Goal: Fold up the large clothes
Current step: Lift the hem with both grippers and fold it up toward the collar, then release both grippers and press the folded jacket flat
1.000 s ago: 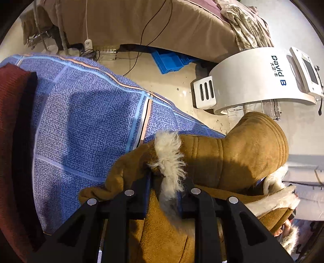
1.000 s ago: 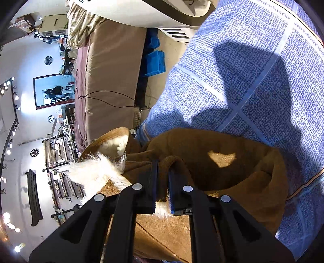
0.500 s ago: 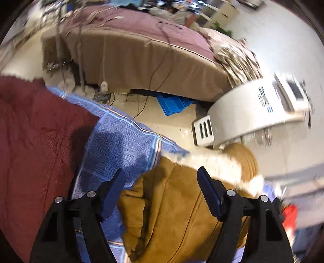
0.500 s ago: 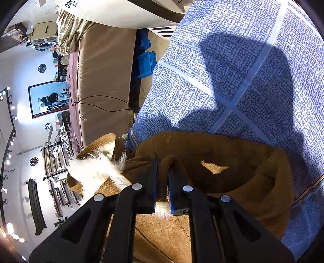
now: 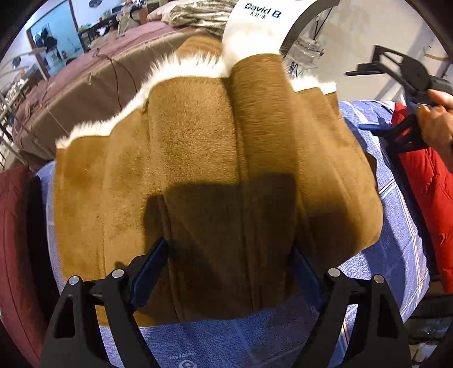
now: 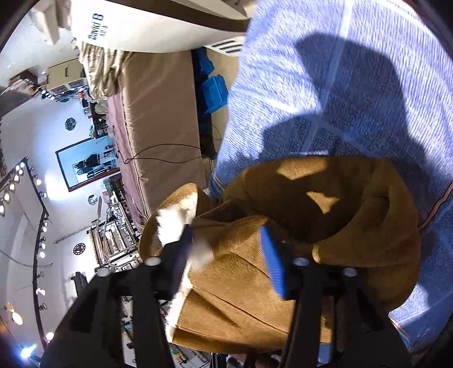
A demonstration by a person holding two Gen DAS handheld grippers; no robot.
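Observation:
A brown suede coat (image 5: 198, 169) with white fleece trim (image 5: 181, 68) lies folded on a blue checked sheet (image 5: 226, 337). My left gripper (image 5: 226, 254) points down over the coat's near edge. Its jaws are opening and stand wide, the coat lies below them, and the pads touch nothing. In the right wrist view my right gripper (image 6: 226, 254) hangs over the coat's bunched end (image 6: 283, 226). Its jaws are opening too, with a fold of suede and fleece loose between the blue pads (image 6: 273, 266). A person's hand (image 5: 436, 121) holds the right gripper's black body (image 5: 410, 73).
A red padded jacket (image 5: 427, 198) lies on the sheet's right side, a dark red cloth (image 5: 14, 232) on its left. Beyond the sheet stand a brown covered bed (image 5: 93, 85), a white curved machine (image 6: 147, 25) and blue crates (image 6: 215, 87) on the floor.
Both grippers have let go of the coat and opened. The left one swung back and rolled, so that the whole folded coat is now in front of it. The right one rose slightly.

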